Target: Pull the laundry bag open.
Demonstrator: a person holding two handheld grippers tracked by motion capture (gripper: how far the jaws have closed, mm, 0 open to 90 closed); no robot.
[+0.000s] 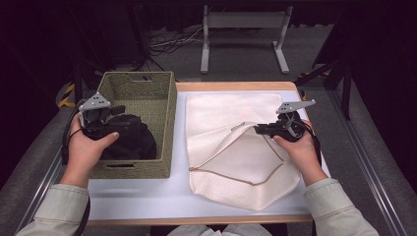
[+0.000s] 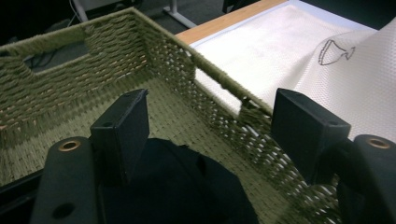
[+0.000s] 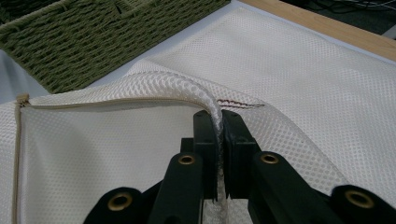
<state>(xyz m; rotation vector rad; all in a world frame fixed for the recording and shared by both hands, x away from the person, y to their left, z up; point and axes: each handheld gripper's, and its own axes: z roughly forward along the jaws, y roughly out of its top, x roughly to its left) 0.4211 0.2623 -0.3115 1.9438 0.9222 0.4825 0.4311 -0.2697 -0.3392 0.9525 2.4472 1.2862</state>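
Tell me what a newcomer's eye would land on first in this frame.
Probably the white mesh bag spread across the right half of the table, its upper edge pinched and lifted by the right gripper so the mouth gapes open. Next, the woven green basket on the left, with dark cloth bundled inside it. The left gripper hangs open just above that cloth.

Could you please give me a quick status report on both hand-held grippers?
Left hand-held gripper open over black garment in woven basket. Right hand-held gripper shut on mesh laundry bag edge. Nothing in the way.
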